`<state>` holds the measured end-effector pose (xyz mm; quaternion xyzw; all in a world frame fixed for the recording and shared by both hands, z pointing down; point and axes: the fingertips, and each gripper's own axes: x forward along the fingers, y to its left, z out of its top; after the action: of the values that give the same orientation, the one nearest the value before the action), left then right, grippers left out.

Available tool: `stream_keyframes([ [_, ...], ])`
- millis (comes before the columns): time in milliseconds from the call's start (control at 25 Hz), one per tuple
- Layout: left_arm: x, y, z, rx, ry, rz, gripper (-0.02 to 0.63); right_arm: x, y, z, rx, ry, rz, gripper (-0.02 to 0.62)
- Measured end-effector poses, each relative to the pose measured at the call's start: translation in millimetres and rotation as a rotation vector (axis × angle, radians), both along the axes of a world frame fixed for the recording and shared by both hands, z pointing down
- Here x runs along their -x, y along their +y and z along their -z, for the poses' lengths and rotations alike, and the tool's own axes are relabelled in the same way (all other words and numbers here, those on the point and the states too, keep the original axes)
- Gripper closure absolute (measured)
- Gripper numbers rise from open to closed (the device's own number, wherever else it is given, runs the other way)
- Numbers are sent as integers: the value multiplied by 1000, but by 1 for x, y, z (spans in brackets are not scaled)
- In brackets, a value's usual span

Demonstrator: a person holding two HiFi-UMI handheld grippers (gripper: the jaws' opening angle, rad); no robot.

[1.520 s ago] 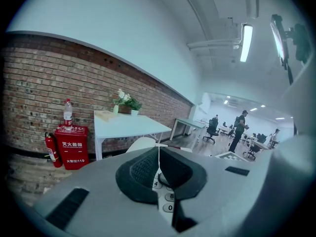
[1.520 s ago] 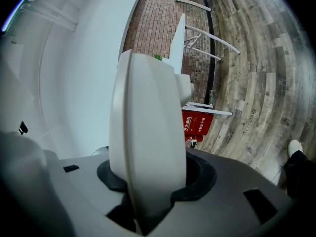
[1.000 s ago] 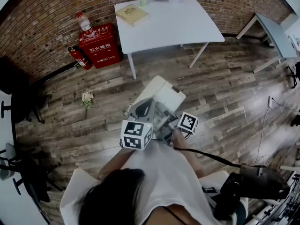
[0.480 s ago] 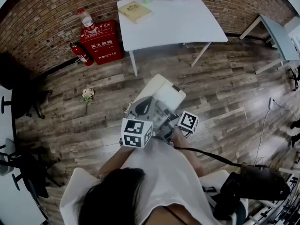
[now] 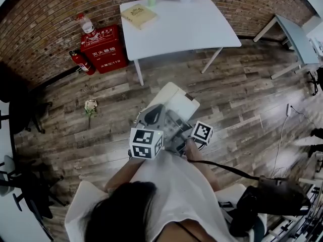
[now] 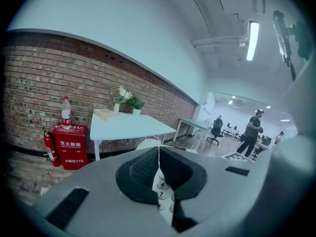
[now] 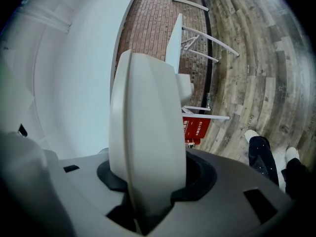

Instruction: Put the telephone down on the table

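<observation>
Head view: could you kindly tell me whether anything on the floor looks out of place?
Yes: a small pale bunch, seemingly flowers, lies loose on the wooden floor near the red box, as if dropped there.

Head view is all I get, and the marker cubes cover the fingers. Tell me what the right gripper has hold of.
Observer: In its own view the right gripper has its fingers clamped on the white telephone, which stands edge-on between them.
Operator: Now report the left one.
Observer: The fingers of the left gripper are almost together, with only a thin white sliver between them. Whether they pinch anything I cannot tell.
Operator: Say what shows under them.
Observer: Keypad keys, the 4 and 7 readable, through the gap nearer the camera.
</observation>
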<state>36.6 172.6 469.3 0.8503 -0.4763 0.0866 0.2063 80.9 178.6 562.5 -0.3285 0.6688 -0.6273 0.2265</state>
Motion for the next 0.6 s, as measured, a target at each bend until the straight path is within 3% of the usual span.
stream_keyframes([
  [600, 1, -56, -4, -2, 1, -21, 581, 2, -48, -4, 8, 8, -14, 379],
])
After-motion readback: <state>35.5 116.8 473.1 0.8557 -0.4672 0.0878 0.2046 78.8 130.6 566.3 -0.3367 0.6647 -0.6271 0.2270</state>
